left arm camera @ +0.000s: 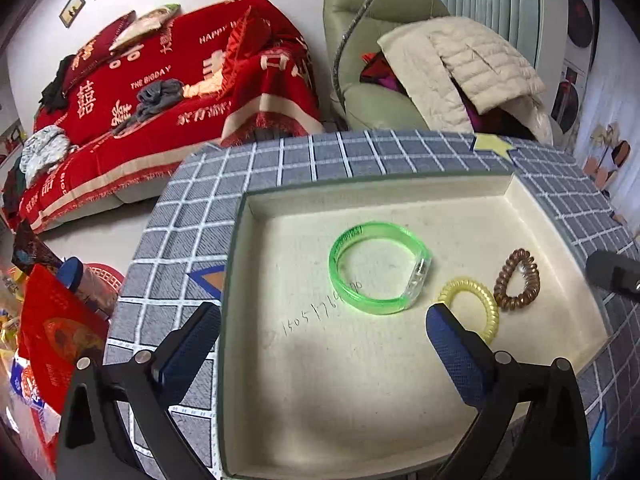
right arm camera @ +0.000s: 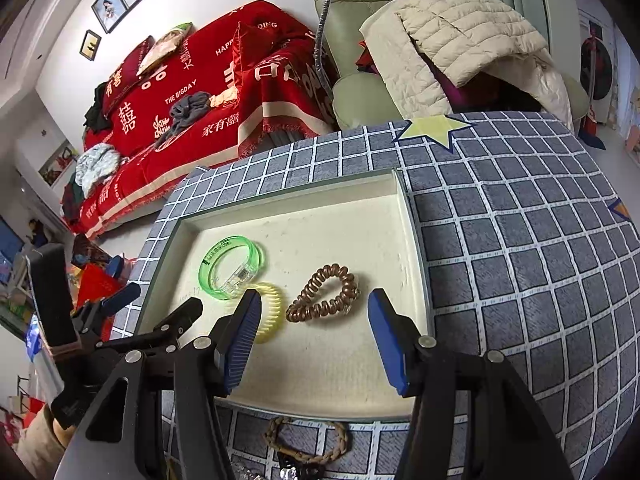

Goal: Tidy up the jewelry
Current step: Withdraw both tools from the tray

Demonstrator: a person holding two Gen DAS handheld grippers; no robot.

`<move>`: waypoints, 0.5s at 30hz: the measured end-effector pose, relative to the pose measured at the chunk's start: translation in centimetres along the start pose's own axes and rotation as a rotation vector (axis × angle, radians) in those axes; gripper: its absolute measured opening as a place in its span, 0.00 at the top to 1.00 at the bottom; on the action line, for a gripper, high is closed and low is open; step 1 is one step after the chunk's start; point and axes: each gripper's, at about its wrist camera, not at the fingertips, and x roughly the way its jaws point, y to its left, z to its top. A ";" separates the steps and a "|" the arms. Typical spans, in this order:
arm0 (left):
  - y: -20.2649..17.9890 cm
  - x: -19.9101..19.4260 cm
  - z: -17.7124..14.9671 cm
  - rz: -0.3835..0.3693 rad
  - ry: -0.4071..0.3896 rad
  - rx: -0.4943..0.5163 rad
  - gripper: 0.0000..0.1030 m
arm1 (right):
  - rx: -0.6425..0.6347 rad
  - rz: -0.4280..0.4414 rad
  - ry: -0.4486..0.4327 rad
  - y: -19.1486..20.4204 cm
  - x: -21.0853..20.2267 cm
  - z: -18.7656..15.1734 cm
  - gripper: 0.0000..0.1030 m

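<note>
While both blue-padded grippers, left (left arm camera: 320, 344) and right (right arm camera: 314, 334), hang spread and empty over the shallow cream tray (left arm camera: 360, 400), a translucent green bangle (left arm camera: 380, 266), yellow coil (left arm camera: 474, 308) and brown coil (right arm camera: 324, 294) lie inside it.

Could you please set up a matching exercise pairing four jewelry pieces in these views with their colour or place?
Things:
1. rigid bangle
2. spiral tie next to the bangle
3. spiral tie nearest the tray's right wall
4. braided bracelet

Descriptions:
A. brown, inside the tray
B. outside the tray, on the checked cloth
C. translucent green with a clear section
D. pale yellow

Pairs: 1-C, 2-D, 3-A, 4-B
</note>
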 end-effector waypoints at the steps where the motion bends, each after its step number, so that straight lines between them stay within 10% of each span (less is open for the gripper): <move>1: 0.1 -0.4 0.0 0.001 -0.016 -0.002 0.00 | 0.005 0.007 -0.004 0.0 -0.3 -0.2 0.42; 6: 0.9 -2.8 -0.1 -0.021 -0.058 -0.011 0.00 | 0.026 0.044 -0.059 -0.2 -2.3 -0.9 0.15; 15: 1.8 -7.5 -2.7 -0.071 -0.050 0.006 0.00 | 0.016 0.056 -0.199 0.0 -7.4 -3.2 0.11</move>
